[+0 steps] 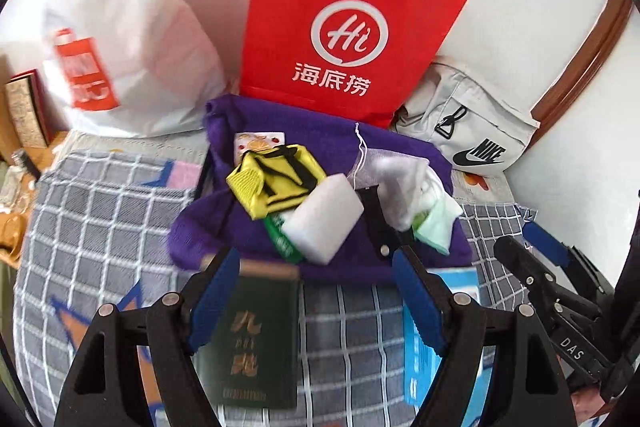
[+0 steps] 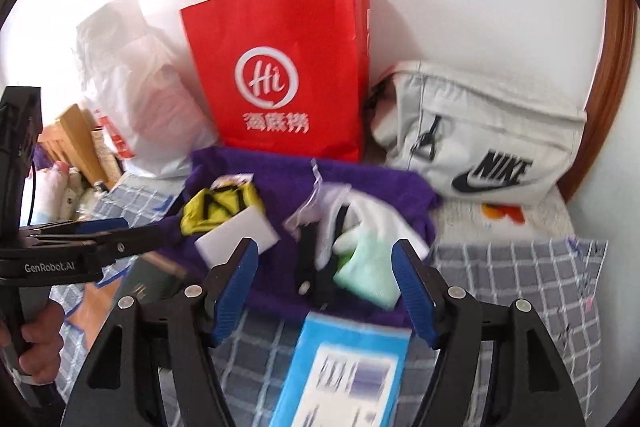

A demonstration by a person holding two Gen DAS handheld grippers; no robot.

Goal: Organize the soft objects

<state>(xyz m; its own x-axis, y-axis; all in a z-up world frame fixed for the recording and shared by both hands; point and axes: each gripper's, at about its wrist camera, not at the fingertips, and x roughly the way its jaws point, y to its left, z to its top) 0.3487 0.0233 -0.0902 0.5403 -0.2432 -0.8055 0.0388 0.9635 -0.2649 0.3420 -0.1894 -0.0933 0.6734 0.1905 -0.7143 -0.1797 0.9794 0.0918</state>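
A purple cloth (image 1: 248, 223) (image 2: 272, 179) lies on a checked bedspread (image 1: 100, 227) (image 2: 520, 275). On it sit a yellow mesh item (image 1: 272, 183) (image 2: 216, 207), a white foam block (image 1: 324, 223) (image 2: 236, 235), a white and pale green bundle (image 1: 424, 203) (image 2: 368, 255) and a black clip (image 1: 380, 231) (image 2: 312, 267). My left gripper (image 1: 316, 259) is open, just short of the cloth's near edge. My right gripper (image 2: 324, 251) is open, near the bundle. It also shows at the right of the left wrist view (image 1: 532, 251).
A red paper bag (image 1: 344, 23) (image 2: 280, 71), a white plastic bag (image 1: 132, 39) (image 2: 136, 87) and a grey Nike bag (image 1: 472, 123) (image 2: 488, 143) stand against the wall. A dark green booklet (image 1: 256, 339) and a blue packet (image 2: 348, 367) lie near me.
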